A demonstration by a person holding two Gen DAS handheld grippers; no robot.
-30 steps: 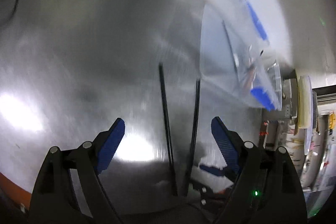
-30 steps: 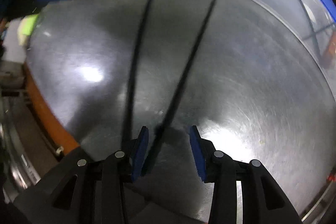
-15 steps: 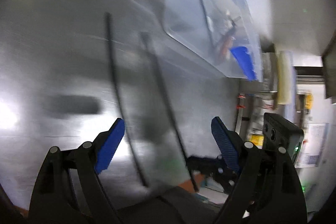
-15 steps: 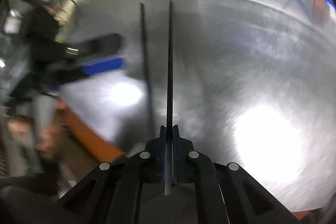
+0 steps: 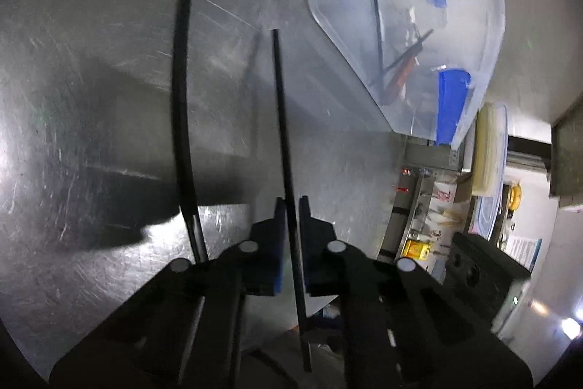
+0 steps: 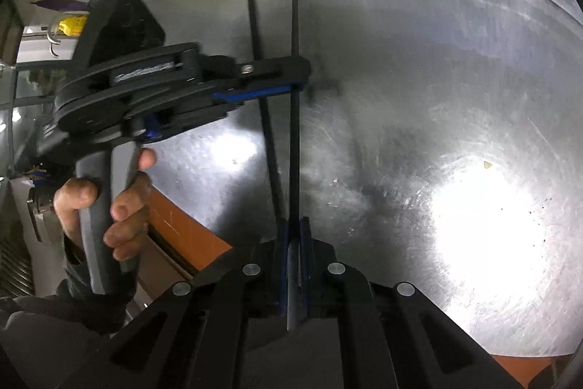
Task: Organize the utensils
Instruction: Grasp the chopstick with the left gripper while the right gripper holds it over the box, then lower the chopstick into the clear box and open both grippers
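A second ago the left gripper point(image 5: 289, 225) is wide open over the metal table point(image 5: 91, 152); now its blue pads are pressed onto a black chopstick point(image 5: 280, 119), which is lifted off the surface with its tip pointing toward the clear plastic box point(image 5: 488, 35); the second chopstick point(image 5: 180, 79) lies on the table just to its left, apart from it; the right gripper point(image 6: 293, 243), open a second ago, is also clamped tight on a chopstick, by its pale end; in the right view both tools seem to pinch the same stick, the left one at its middle, so I judge one tool can let go and the stick can travel to the box; the person's left hand point(image 6: 105, 206) grips the handle; hidden: the stick's near end behind the left tool, most of the box's contents blurred, and its far rim cut off
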